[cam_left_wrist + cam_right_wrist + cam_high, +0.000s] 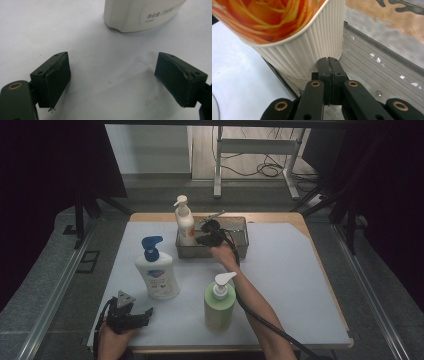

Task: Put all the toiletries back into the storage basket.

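A cream pump bottle [185,222] with an orange label stands in the left part of a clear tray [240,240] at the back of the table. My right gripper [204,234] reaches into that tray beside the bottle. In the right gripper view its jaws [329,61] are shut with nothing between them, their tips right against the ribbed side of the cream bottle [307,52]. My left gripper [142,314] rests open at the front left of the mat. In the left gripper view its jaws [112,80] stand wide apart, with the base of a white bottle [142,15] ahead.
A white bottle with a blue pump [156,270] stands left of centre. A green bottle with a white pump [220,302] is at the front, beside my right forearm. The ridged tray floor [377,72] lies to the right of the shut jaws. A white mat [290,280] covers the table.
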Tool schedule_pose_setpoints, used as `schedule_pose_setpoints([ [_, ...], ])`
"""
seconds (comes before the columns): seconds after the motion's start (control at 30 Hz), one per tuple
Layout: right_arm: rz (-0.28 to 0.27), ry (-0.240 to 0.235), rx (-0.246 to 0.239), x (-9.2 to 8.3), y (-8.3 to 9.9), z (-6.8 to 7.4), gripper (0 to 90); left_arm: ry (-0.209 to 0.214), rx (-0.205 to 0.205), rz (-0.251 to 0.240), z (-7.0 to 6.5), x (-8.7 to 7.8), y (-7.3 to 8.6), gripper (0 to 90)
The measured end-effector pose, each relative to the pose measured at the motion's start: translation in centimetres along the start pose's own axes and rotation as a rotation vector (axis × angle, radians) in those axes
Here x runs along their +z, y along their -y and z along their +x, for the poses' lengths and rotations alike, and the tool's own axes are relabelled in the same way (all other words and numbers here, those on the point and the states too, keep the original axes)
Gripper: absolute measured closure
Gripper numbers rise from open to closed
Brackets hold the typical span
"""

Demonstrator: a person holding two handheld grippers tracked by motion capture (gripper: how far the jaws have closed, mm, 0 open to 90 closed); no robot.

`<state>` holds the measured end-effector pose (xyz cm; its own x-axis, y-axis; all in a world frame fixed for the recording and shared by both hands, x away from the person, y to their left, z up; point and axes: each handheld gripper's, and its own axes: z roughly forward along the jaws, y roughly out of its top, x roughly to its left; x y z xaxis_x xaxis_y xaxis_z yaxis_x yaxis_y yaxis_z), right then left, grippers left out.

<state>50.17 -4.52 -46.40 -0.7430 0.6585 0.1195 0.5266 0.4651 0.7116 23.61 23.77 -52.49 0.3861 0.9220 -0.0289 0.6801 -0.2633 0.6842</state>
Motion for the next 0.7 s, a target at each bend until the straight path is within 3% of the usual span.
schedule_pose_setpoints([
  [0.37, -0.001, -0.012, -0.028, 0.53, -0.53, 0.99, 89.1, 0.000, 0.000, 0.000, 0.00, 0.00, 0.00, 12.8],
  [0.7, -0.012, -0.015, -0.021, 0.48, -0.45, 1.01, 89.4, 0.000, 0.000, 0.001, 0.00, 0.01, -0.01, 12.8],
])
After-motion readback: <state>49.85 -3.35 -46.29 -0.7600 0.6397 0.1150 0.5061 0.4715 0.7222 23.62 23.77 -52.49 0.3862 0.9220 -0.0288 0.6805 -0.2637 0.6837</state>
